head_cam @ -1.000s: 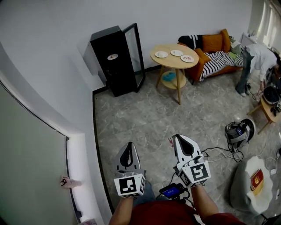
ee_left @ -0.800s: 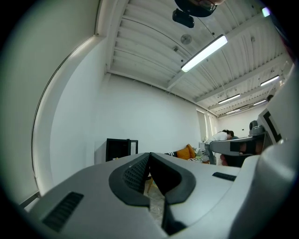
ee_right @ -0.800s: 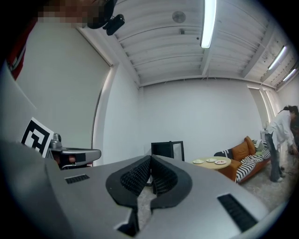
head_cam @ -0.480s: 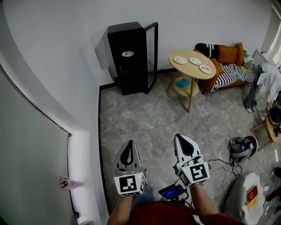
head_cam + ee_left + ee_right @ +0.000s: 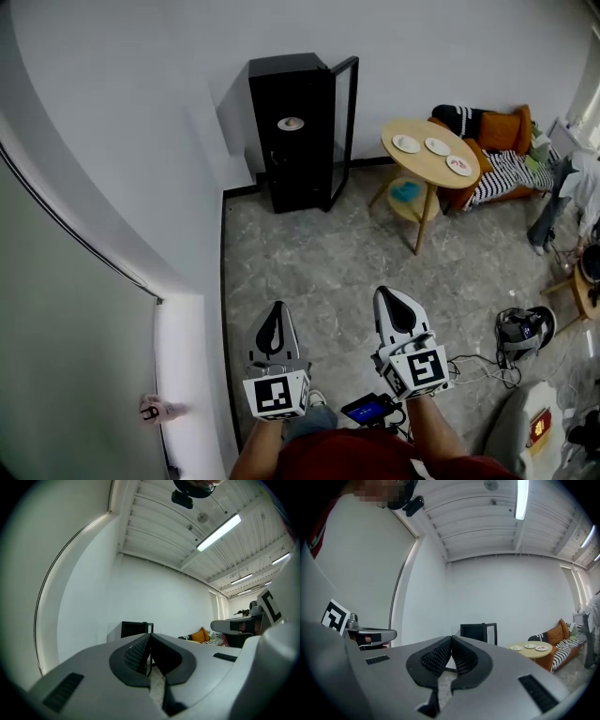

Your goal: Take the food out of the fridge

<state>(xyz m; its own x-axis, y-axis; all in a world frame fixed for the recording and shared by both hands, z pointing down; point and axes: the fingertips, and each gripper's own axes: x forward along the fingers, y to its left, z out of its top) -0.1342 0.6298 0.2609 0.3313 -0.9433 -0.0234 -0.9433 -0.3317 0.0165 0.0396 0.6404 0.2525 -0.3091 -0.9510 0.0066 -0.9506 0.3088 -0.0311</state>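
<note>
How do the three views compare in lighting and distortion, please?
Head view: evenly lit, wide-angle bends the wall at left, and the fridge throws a soft shadow on it. Left gripper view: strong fisheye, dark corners, a bright ceiling lamp. Right gripper view: same fisheye and dark corners, with a mosaic patch at top left.

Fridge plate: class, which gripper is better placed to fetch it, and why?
Probably left: both are shut and empty, but the left gripper lines up with the plate; the open fridge door stands toward the right gripper.
</note>
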